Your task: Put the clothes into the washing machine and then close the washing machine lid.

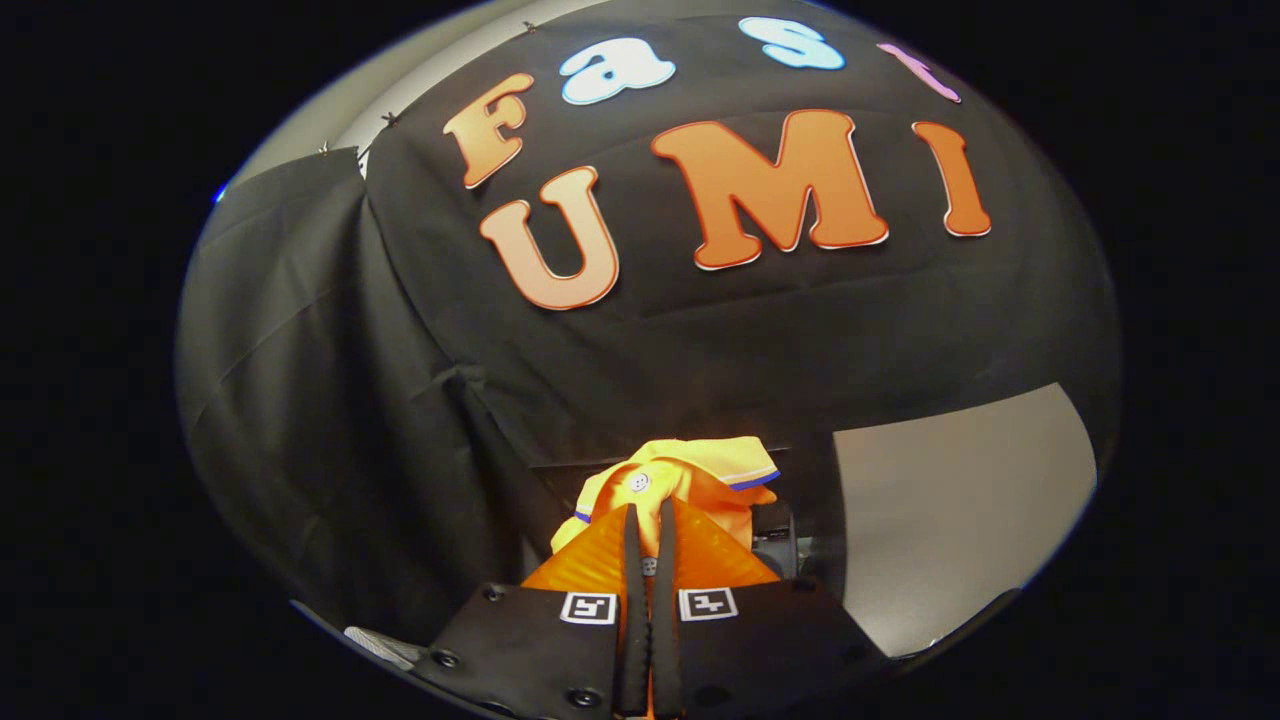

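Note:
An orange garment (680,475) with a blue-trimmed edge and a white button hangs bunched at my fingertips, lifted up in front of the booth's black cloth wall. My gripper (648,515) is shut on it, both fingers pressed together with a fold of the cloth pinched between them. Part of the garment droops to the left and right of the fingers. Behind the garment a dark edge (775,525) shows, too hidden to tell what it is.
The black cloth wall (700,330) rises close ahead and wraps round to the left. A pale flat surface (950,500) lies to the right beyond the fingers. A small light patch (380,645) shows low on the left.

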Motion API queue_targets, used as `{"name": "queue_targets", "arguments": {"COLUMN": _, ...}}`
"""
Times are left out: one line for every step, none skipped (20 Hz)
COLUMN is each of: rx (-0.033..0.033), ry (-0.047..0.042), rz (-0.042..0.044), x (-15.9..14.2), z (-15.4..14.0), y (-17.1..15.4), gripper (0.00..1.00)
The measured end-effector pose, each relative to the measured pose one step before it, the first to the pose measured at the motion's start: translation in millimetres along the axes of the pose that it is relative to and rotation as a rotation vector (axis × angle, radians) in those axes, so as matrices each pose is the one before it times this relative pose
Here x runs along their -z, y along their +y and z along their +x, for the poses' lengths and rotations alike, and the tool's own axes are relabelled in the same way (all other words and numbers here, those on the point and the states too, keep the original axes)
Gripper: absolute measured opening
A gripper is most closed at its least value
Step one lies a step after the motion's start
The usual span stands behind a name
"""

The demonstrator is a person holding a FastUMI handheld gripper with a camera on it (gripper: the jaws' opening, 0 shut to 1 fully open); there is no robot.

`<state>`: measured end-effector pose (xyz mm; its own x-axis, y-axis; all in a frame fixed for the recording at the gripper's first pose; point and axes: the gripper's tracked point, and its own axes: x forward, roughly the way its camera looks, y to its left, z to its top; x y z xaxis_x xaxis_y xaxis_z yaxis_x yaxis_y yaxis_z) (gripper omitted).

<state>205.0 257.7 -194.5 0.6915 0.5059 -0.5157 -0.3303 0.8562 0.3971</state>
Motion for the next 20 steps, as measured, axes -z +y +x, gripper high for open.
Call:
{"name": "queue_targets", "arguments": {"rx": -0.00882, "ry": 0.00680, "rz": -0.01048, "x": 4.98, "z": 5.86, "y": 10.57, "gripper": 0.09}}
{"name": "queue_targets", "arguments": {"rx": -0.01306, "ry": 0.01398, "rz": -0.01158, "x": 4.33, "z": 5.37, "y": 10.27, "gripper": 0.09}}
{"name": "queue_targets", "arguments": {"rx": -0.00828, "ry": 0.01094, "rz": -0.00788, "x": 4.61, "z": 6.62, "y": 9.82, "gripper": 0.09}}
{"name": "queue_targets", "arguments": {"rx": -0.01078, "ry": 0.00891, "rz": -0.00341, "x": 4.53, "z": 5.38, "y": 7.48, "gripper": 0.09}}
{"name": "queue_targets", "arguments": {"rx": -0.01678, "ry": 0.00428, "rz": -0.00078, "x": 2.93, "z": 5.00, "y": 9.26, "gripper": 0.09}}
{"name": "queue_targets", "arguments": {"rx": -0.00496, "ry": 0.01004, "rz": -0.00527, "x": 4.78, "z": 7.21, "y": 6.66, "gripper": 0.09}}
{"name": "queue_targets", "arguments": {"rx": -0.00482, "ry": 0.01154, "rz": -0.00425, "x": 6.63, "z": 7.25, "y": 4.36, "gripper": 0.09}}
{"name": "queue_targets", "arguments": {"rx": -0.00339, "ry": 0.01020, "rz": 0.00203, "x": 5.16, "z": 8.94, "y": 2.49, "gripper": 0.09}}
{"name": "queue_targets", "arguments": {"rx": -0.00102, "ry": 0.00688, "rz": 0.00401, "x": 5.61, "z": 7.05, "y": 2.62, "gripper": 0.09}}
{"name": "queue_targets", "arguments": {"rx": 0.00530, "ry": 0.00862, "rz": -0.00131, "x": 6.57, "z": 10.06, "y": -2.01, "gripper": 0.09}}
{"name": "queue_targets", "arguments": {"rx": 0.00853, "ry": 0.01646, "rz": -0.00407, "x": 9.99, "z": 10.98, "y": -3.00, "gripper": 0.09}}
{"name": "queue_targets", "arguments": {"rx": 0.00698, "ry": 0.02426, "rz": -0.00359, "x": 9.50, "z": 12.33, "y": -4.37, "gripper": 0.09}}
{"name": "queue_targets", "arguments": {"rx": 0.00657, "ry": 0.02360, "rz": 0.00352, "x": 11.94, "z": 10.79, "y": -3.48, "gripper": 0.09}}
{"name": "queue_targets", "arguments": {"rx": 0.00956, "ry": 0.02374, "rz": 0.00417, "x": 11.56, "z": 14.06, "y": -5.05, "gripper": 0.09}}
{"name": "queue_targets", "arguments": {"rx": 0.01533, "ry": 0.01727, "rz": 0.00685, "x": 10.42, "z": 13.66, "y": -6.12, "gripper": 0.09}}
{"name": "queue_targets", "arguments": {"rx": 0.01317, "ry": 0.02346, "rz": -0.00632, "x": 10.20, "z": 13.65, "y": -6.68, "gripper": 0.09}}
{"name": "queue_targets", "arguments": {"rx": 0.01393, "ry": 0.02001, "rz": 0.00832, "x": 10.66, "z": 13.86, "y": -5.36, "gripper": 0.09}}
{"name": "queue_targets", "arguments": {"rx": 0.00647, "ry": 0.02616, "rz": 0.00656, "x": 12.18, "z": 14.52, "y": -5.13, "gripper": 0.09}}
{"name": "queue_targets", "arguments": {"rx": 0.00347, "ry": 0.01469, "rz": 0.01412, "x": 8.10, "z": 11.40, "y": -2.26, "gripper": 0.09}}
{"name": "queue_targets", "arguments": {"rx": 0.00842, "ry": 0.01774, "rz": -0.00175, "x": 7.99, "z": 13.07, "y": -6.63, "gripper": 0.09}}
